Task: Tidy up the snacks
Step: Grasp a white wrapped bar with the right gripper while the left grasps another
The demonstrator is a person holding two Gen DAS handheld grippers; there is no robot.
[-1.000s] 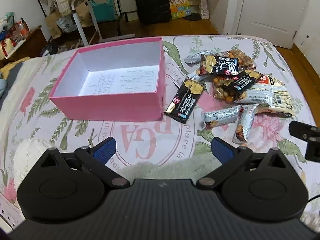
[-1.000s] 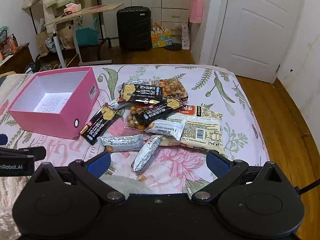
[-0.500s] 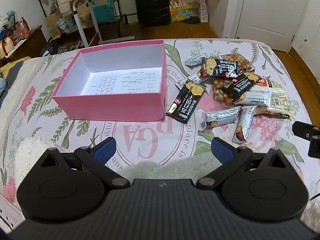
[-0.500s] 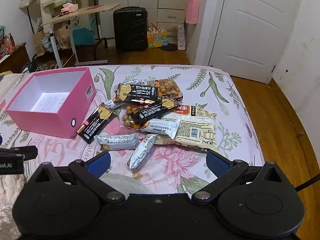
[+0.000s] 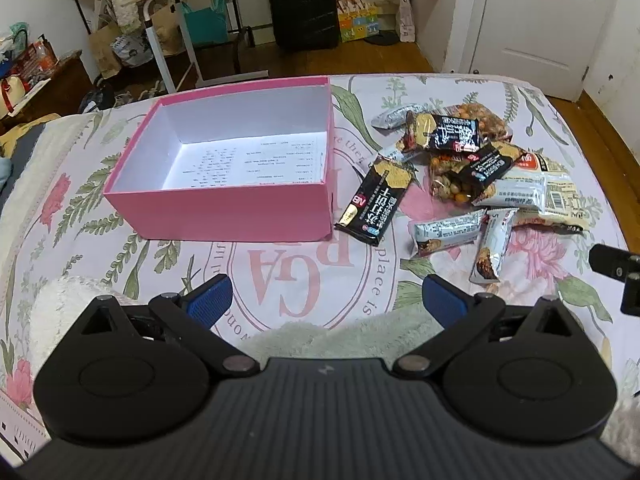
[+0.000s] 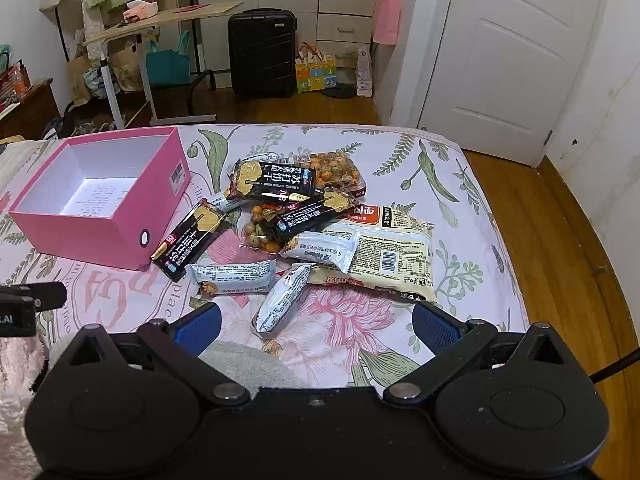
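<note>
- While both tools hang above the floral bedspread [image 6: 460, 184], the left gripper [image 5: 326, 300] has its blue-padded fingers [image 5: 209, 300] spread wide with nothing between them.
- Spread just as wide and just as empty, the right gripper [image 6: 316, 326] points toward the snack heap; a black part of it shows at 3 o'clock in the left wrist view.
- At 11 o'clock from the left gripper stands the open pink cardboard box with a white inside [image 5: 224, 212], holding no snacks, only printed text on its floor.
- Leaning against that box's right corner lies a long black cracker packet with gold print [image 5: 376, 204], at 1 o'clock from the left gripper.
- Farther toward 1 o'clock sits the heap: a second black cracker packet [image 6: 272, 180] rests on a clear bag of coloured coated nuts [image 6: 336, 168], and a third black packet [image 6: 312, 214] lies across another nut bag [image 6: 260, 236].
- At 1 o'clock from the right gripper lies a large pale yellow packet with a barcode [image 6: 394, 256], partly under a silver-white wrapped bar [image 6: 324, 248].
- Two more silver bars lie nearest the right gripper: one flat at 11 o'clock [image 6: 232, 276], one slanted at 12 o'clock [image 6: 282, 300].
- Beyond the bed, at 12 o'clock, stand a black hard-shell suitcase [image 6: 262, 52] and a white door [image 6: 512, 60].
</note>
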